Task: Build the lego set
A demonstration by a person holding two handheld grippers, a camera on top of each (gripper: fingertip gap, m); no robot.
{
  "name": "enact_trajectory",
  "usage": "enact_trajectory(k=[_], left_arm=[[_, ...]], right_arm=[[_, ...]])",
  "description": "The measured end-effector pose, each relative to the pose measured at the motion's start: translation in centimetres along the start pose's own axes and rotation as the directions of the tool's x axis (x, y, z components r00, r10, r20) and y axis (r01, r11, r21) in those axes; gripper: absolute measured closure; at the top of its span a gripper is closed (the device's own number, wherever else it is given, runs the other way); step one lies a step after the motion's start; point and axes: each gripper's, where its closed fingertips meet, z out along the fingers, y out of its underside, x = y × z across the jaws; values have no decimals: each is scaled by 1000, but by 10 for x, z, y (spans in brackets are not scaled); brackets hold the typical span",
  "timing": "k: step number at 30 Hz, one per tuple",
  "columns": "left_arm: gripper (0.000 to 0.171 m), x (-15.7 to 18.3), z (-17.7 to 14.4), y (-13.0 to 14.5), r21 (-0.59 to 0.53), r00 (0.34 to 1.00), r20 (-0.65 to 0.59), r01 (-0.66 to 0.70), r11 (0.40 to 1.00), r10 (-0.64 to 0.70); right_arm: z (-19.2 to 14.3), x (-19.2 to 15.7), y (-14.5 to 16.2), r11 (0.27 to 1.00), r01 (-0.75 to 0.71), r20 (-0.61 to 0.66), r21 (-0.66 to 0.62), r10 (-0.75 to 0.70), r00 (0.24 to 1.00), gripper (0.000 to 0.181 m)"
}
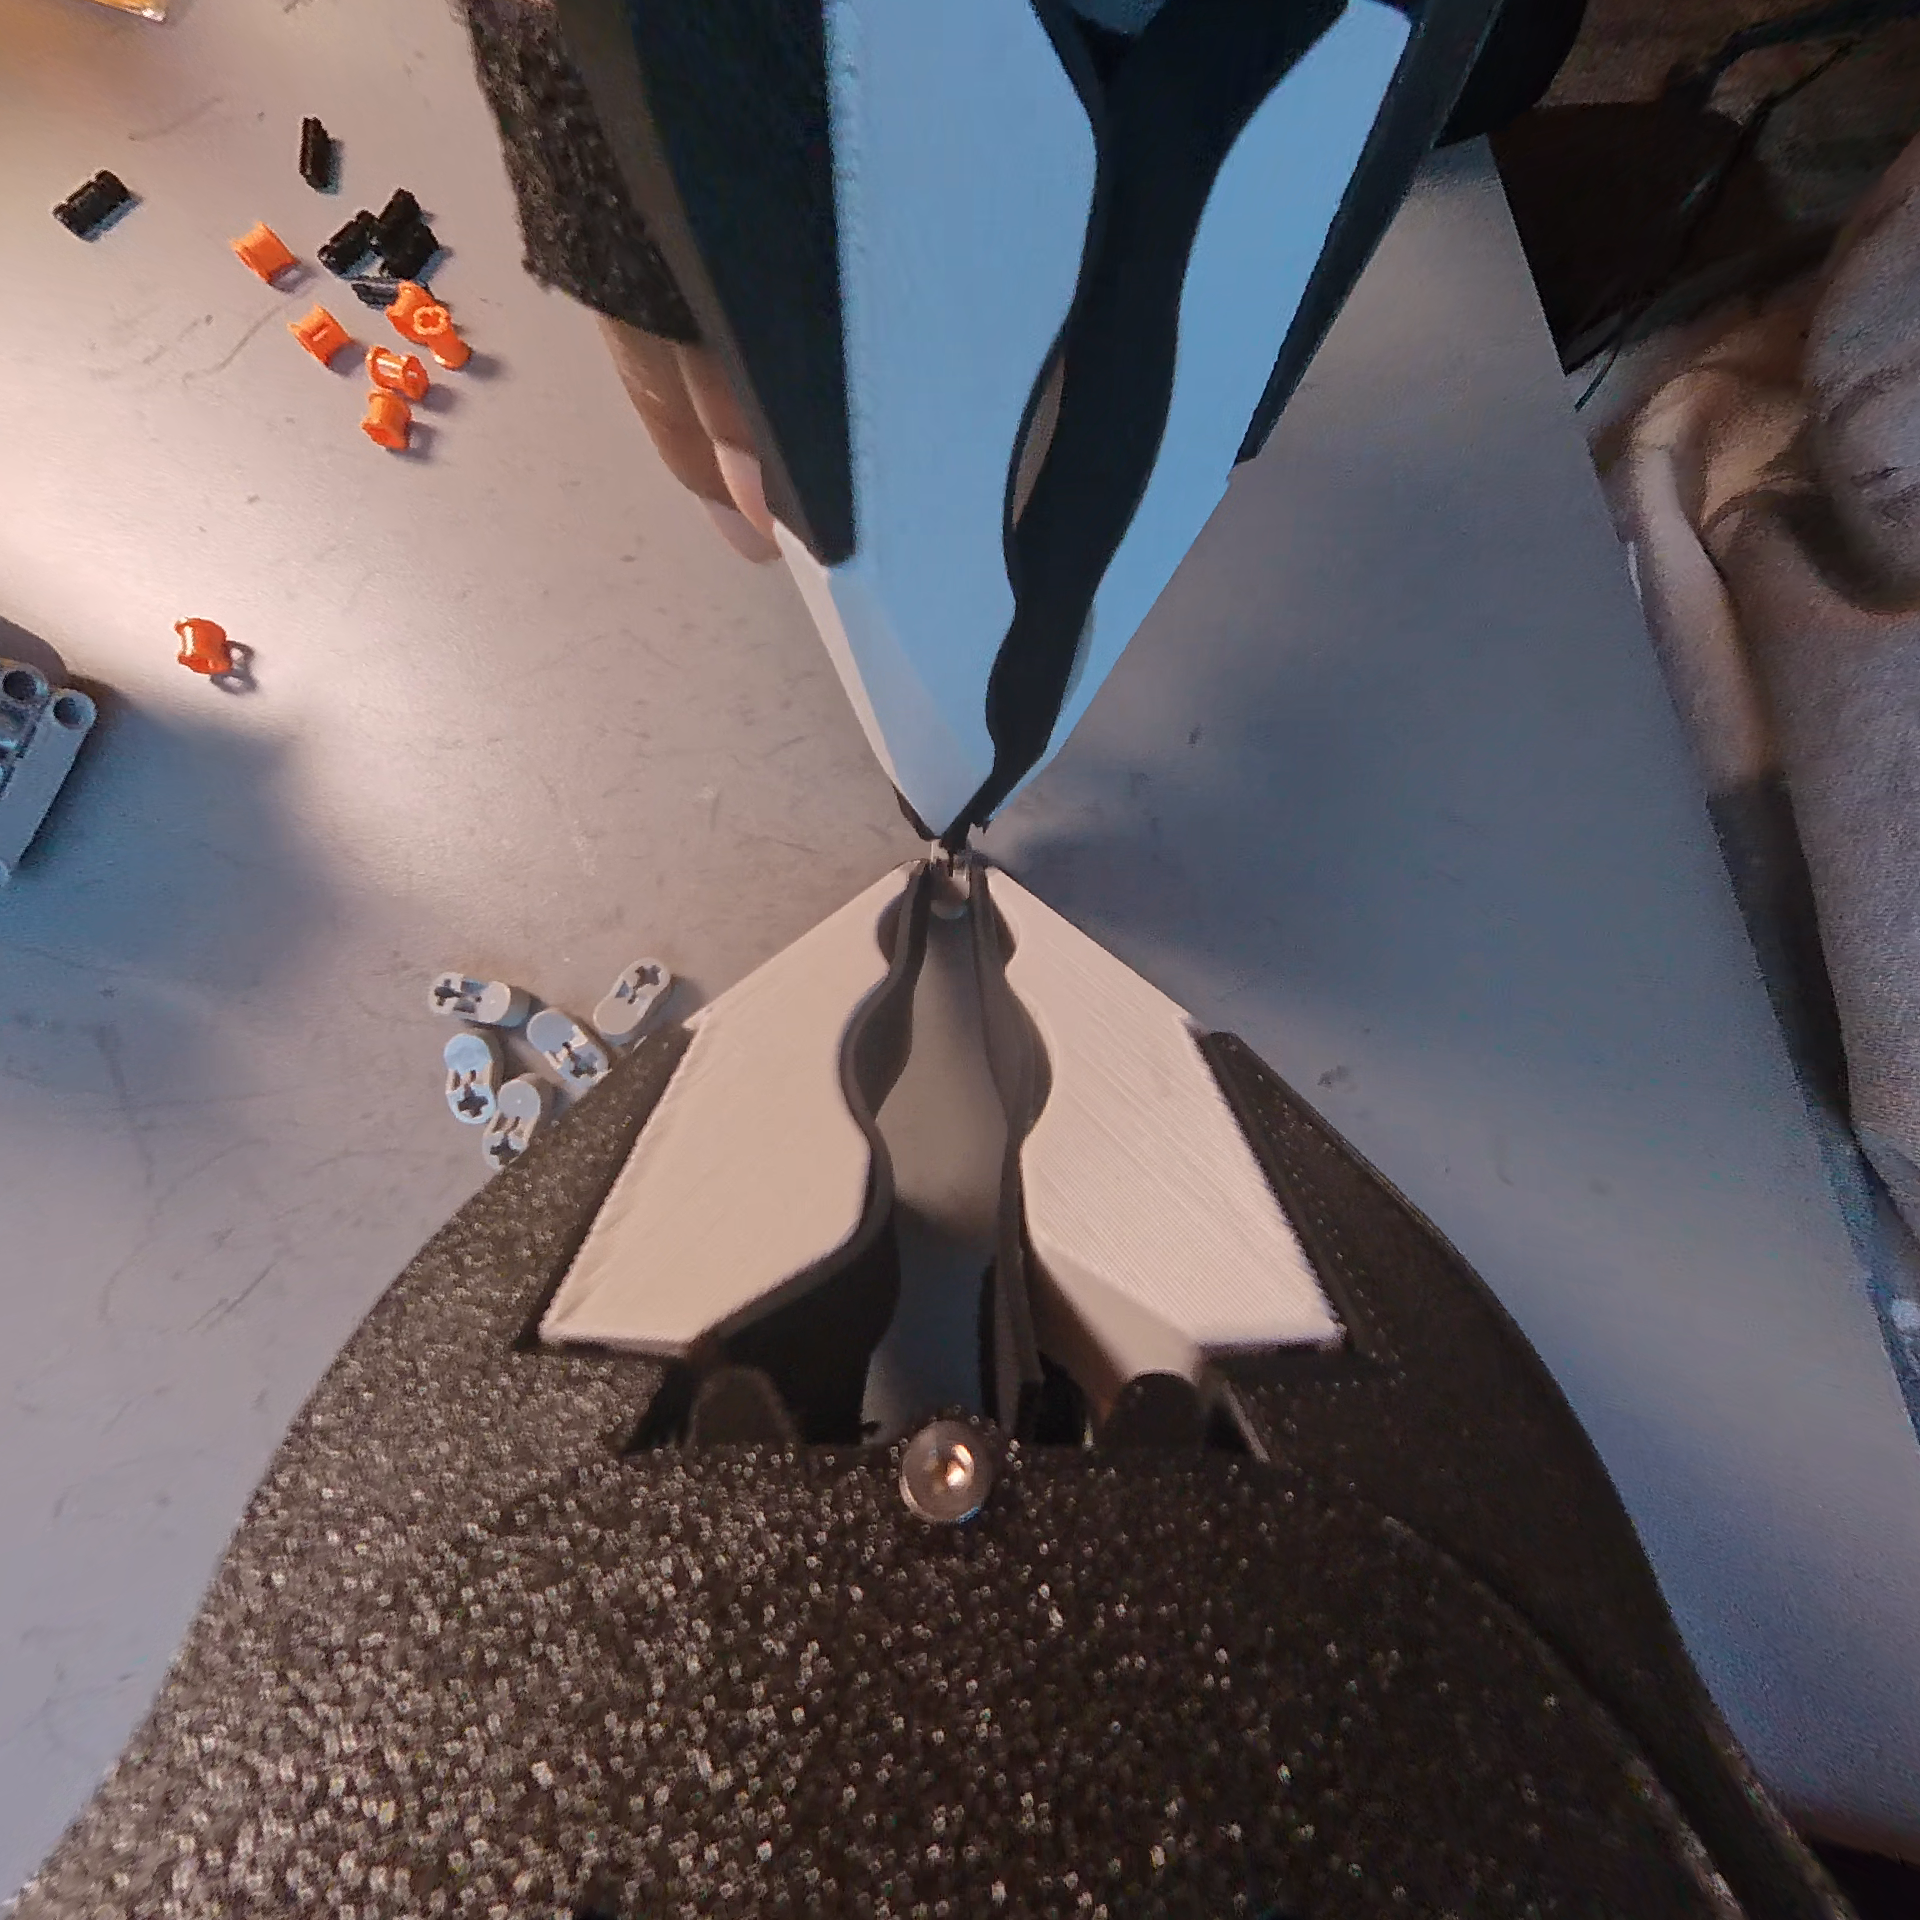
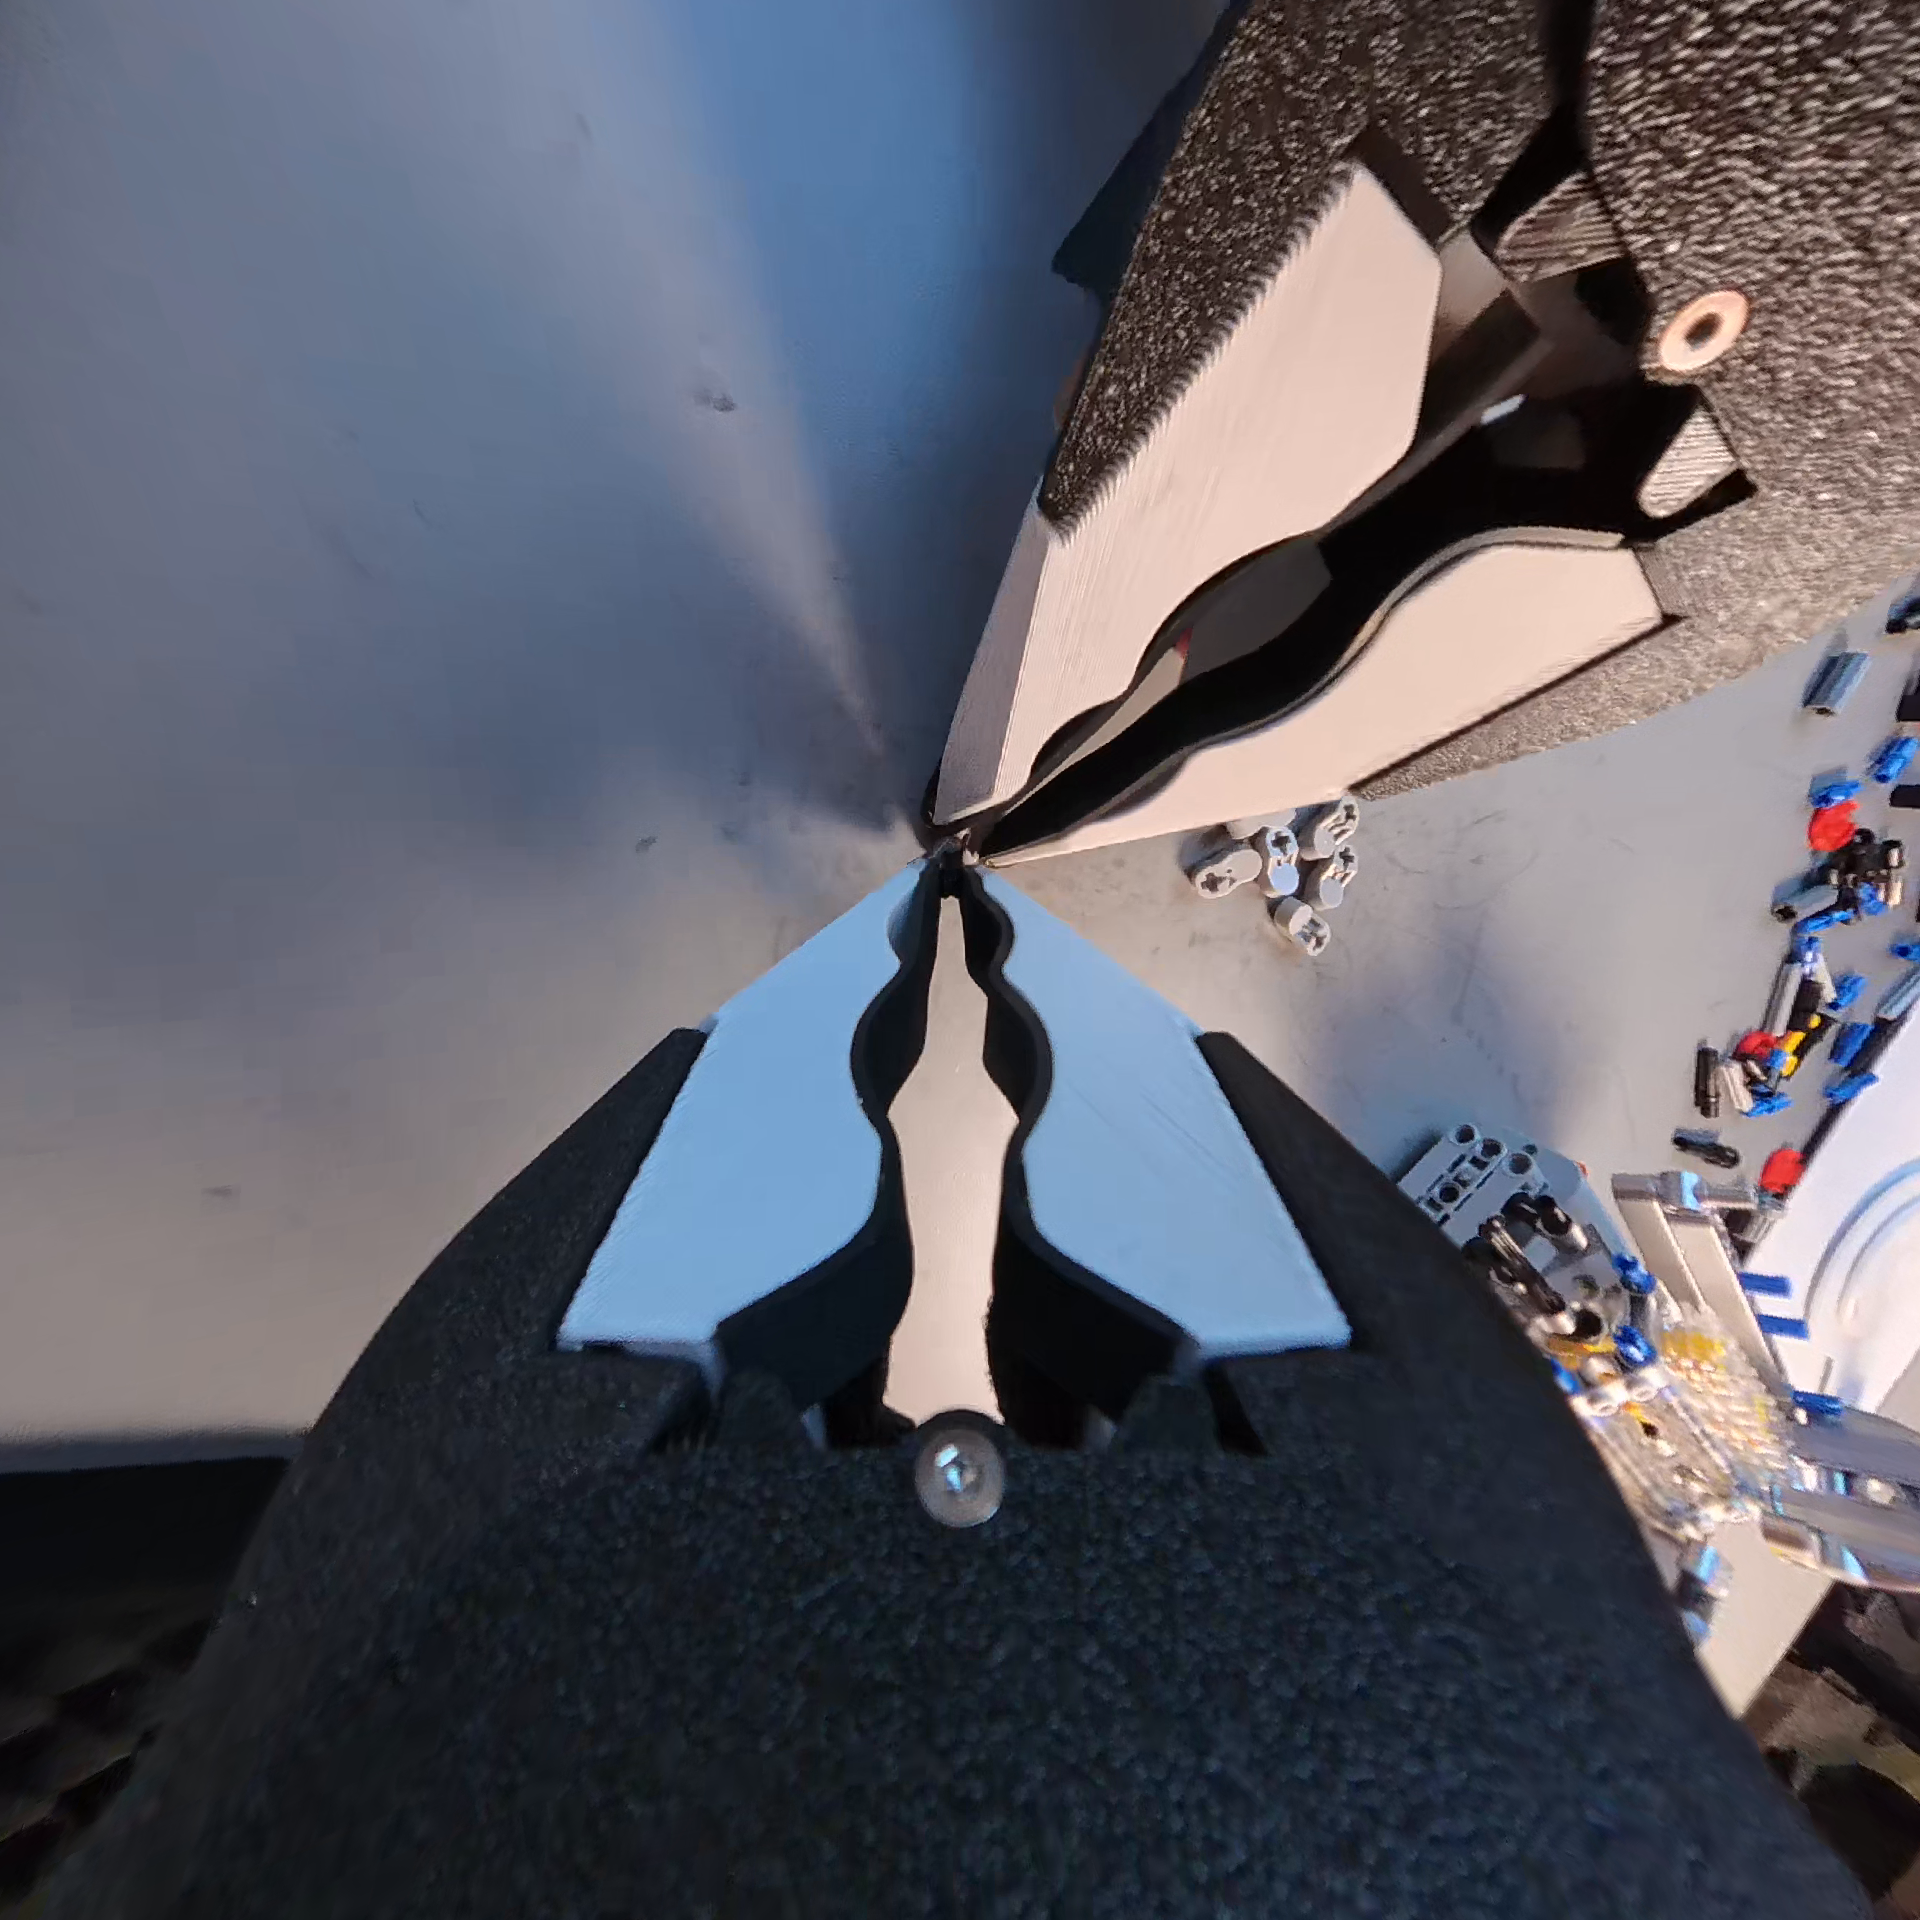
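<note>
Pale grey and scuffed, the surface (image 1: 520,727) runs under both tools, which meet tip to tip just above it. The left tool (image 1: 948,868) is clenched, its tips pinching a tiny pale piece (image 1: 945,902) too small to identify; the right tool (image 2: 943,871) comes at it from straight ahead, its tips also drawn together at the same spot, though whether it grips that piece or only touches it cannot be told. Such a nose-to-nose hold suggests the piece is being steadied from both ends, each narrow tip used like tweezers. Behind the right tool, a person's fingers (image 1: 717,436) and a dark sleeve show on its handle. Just beside the left tool's left flank lies a cluster of small grey connectors with cross-shaped holes (image 1: 540,1049), kept together within easy reach. Farther to its left and ahead, orange bushes (image 1: 400,353) and black pins (image 1: 379,239) lie sorted by colour in a loose group, with one stray orange bush (image 1: 200,642) apart. At the far left edge sits a grey beam with round holes (image 1: 36,738). To the right tool's right, well apart, blue, black and red small parts (image 2: 1829,987) are scattered beside a partly built grey model (image 2: 1621,1299).
</note>
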Motion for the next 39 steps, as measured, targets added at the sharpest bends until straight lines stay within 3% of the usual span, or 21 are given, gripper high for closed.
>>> enact_trajectory(k=[10, 17, 21, 27, 32, 39], left_arm=[[167, 0, 0, 0, 7, 1000, 15, 8, 1000, -8], [167, -1, 0, 0, 14, 999, 33, 36, 999, -37], [167, -1, 0, 0, 16, 998, 26, 59, 998, -59], [167, -1, 0, 0, 17, 997, 33, 68, 998, -68], [166, 0, 0, 0, 22, 997, 44, 59, 998, -60], [159, 4, -1, 2, 23, 997, 55, 44, 999, -46]], right_arm=[[4, 0, 0, 995, -89, 6, 35, 89, 996, 179], [-13, 5, 2, 940, -245, -101, 239, 275, 956, 168], [-14, 3, 7, 927, -276, -162, 256, 322, 933, 169], [-10, 2, 16, 859, -419, -51, 294, 452, 890, 168], [-3, -2, 16, 846, -455, 105, 279, 444, 890, 157], [1, -6, 14, 877, -409, 162, 252, 379, 911, 161]])
